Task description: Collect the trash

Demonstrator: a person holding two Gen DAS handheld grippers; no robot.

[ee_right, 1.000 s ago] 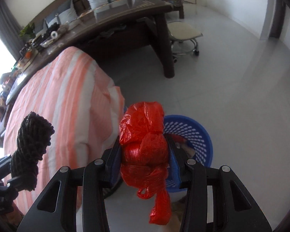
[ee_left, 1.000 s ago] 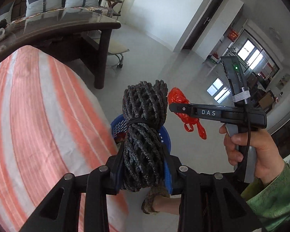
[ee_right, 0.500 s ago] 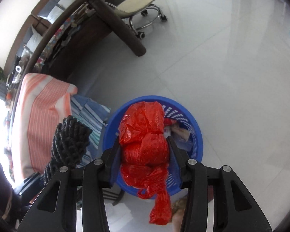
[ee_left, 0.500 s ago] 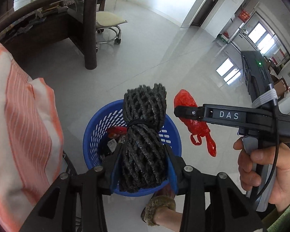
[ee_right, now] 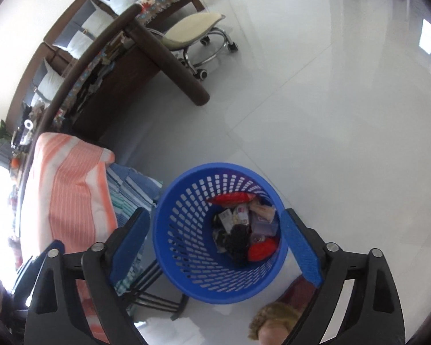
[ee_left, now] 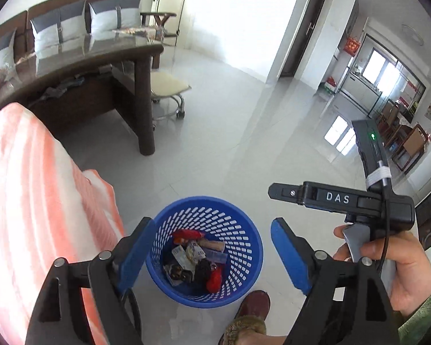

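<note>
Left hand-held gripper (ee_left: 209, 254): jaws have just been opening and now stand wide apart, nothing between them, poised above the blue basket (ee_left: 245, 293).
Right hand-held gripper (ee_right: 215, 241): jaws likewise just opened wide and empty, over the same basket.
Black mesh bundle (ee_right: 238, 240): lying inside the basket among wrappers.
Red plastic bag (ee_right: 263, 248): also in the basket, beside the bundle near the wall.
Basket: stands on the floor (ee_right: 316, 120), just beside the striped orange cover (ee_right: 69, 189).
Done: both carried pieces appear dropped in.
Left: no more trash shows on the visible floor; whether any remains elsewhere cannot be told.
</note>
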